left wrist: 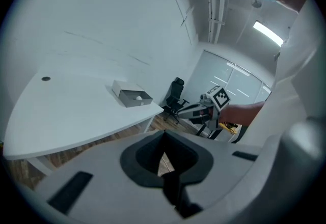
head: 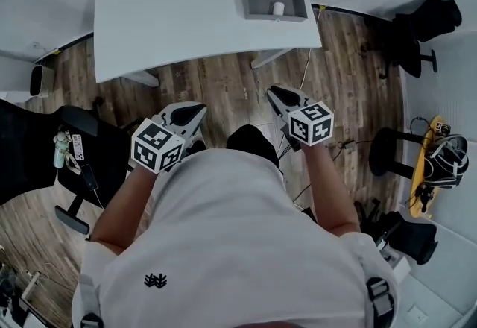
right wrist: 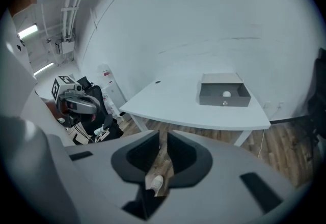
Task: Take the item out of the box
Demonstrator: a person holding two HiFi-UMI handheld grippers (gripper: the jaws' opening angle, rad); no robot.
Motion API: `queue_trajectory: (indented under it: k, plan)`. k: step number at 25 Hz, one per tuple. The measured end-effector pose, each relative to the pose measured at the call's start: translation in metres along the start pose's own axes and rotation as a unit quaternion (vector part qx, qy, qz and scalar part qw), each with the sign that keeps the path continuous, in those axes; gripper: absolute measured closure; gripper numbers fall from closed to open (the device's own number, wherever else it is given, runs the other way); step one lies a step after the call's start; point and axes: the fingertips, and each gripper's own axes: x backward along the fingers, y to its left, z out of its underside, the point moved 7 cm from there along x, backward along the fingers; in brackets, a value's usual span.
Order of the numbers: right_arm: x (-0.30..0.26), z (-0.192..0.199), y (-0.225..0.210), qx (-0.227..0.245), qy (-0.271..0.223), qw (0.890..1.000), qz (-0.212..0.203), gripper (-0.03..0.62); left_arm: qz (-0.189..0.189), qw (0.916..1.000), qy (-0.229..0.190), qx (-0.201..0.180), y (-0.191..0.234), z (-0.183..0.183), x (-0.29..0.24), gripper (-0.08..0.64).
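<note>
Left grey-and-black two-jaw gripper point(head: 195, 112) is held out in front of the torso and tilted down, its jaw tips meeting with nothing between. Right grey-and-black two-jaw gripper point(head: 277, 93) is also tilted down, jaws a narrow slit apart, empty. Bare left forearm point(head: 123, 203) and bare right forearm point(head: 328, 188) extend forward, well apart.

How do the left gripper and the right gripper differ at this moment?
The left gripper has its jaw tips together; the right gripper has a narrow gap between them. The box lies nearer the right gripper's side than the left gripper's. Both are empty, short of the table.
</note>
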Motion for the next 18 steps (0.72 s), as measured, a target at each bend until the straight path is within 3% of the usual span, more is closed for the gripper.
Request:
queue_trajectory:
  k: [5,10,18]
  plan:
    - [-0.015,-0.028,-0.025,-0.006,0.0,0.999,0.033,0.545,0.012,0.9999,-0.003,0.002,0.02,-0.009,0.0,0.554]
    - [-0.039,-0.063,-0.07,0.002,0.009,0.999,0.051,0.514,0.001,0.9999,-0.014,0.001,0.038,-0.023,-0.006,0.554]
    - [-0.086,-0.115,-0.162,-0.012,0.032,0.998,0.061,0.495,-0.06,0.9975,-0.034,0.014,0.07,-0.063,-0.014,0.554]
